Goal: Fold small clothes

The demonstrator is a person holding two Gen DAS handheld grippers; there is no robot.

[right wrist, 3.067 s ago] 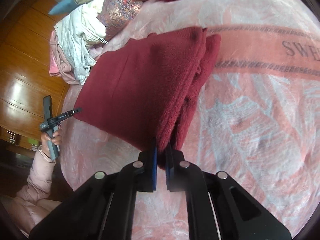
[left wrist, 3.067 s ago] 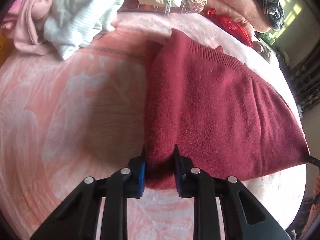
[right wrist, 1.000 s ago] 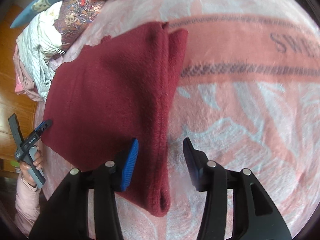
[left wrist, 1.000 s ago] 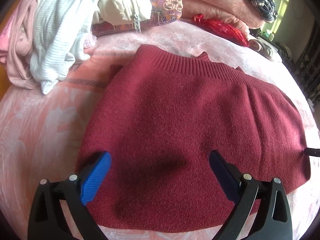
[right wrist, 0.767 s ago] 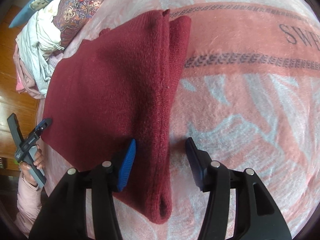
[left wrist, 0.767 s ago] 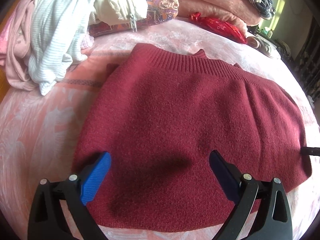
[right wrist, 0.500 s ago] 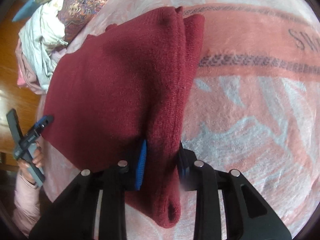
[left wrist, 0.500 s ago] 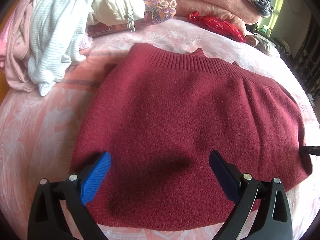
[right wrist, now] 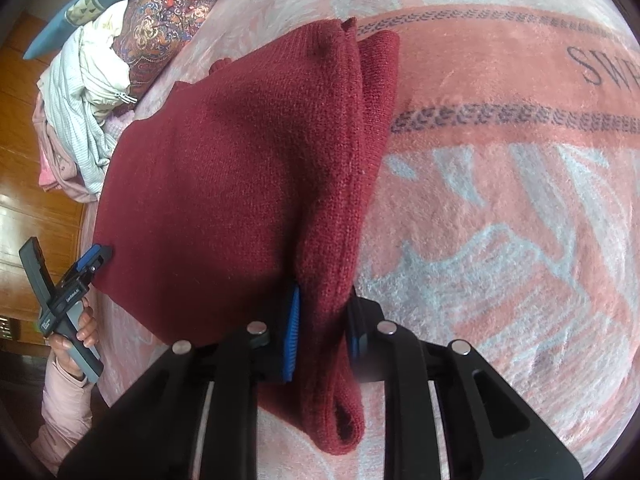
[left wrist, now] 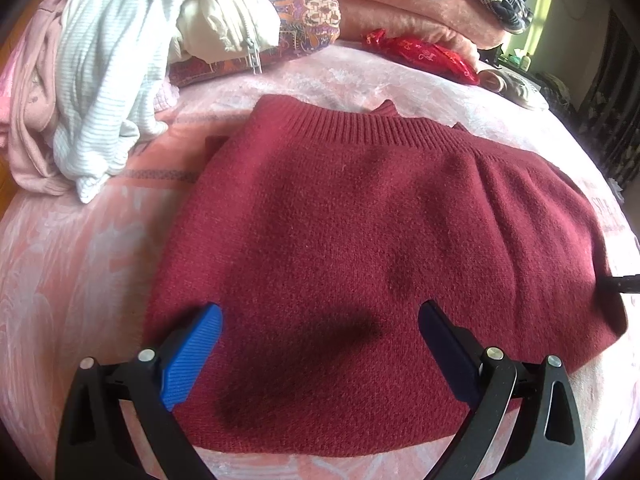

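Note:
A dark red knit sweater [left wrist: 360,240] lies folded flat on a pink patterned blanket [left wrist: 80,260], ribbed hem at the far side. My left gripper [left wrist: 320,328] is wide open just above the sweater's near edge, empty. In the right wrist view the right gripper [right wrist: 322,320] is shut on the thick folded edge of the sweater [right wrist: 240,160] at its near right side. The left gripper [right wrist: 90,264] shows there at the sweater's left corner, held by a hand. The right gripper's tip [left wrist: 624,284] pokes in at the far right of the left wrist view.
A heap of white, striped and pink clothes [left wrist: 104,64] lies at the back left beside a patterned pillow [left wrist: 308,16]. A red packet [left wrist: 424,54] and pink bedding [left wrist: 400,4] lie behind. A wooden floor [right wrist: 24,120] lies beyond the bed's left edge.
The right gripper moved forward over the sweater's folded edge and closed on it. The left gripper, which held the sweater three seconds ago, stays open and hardly moves.

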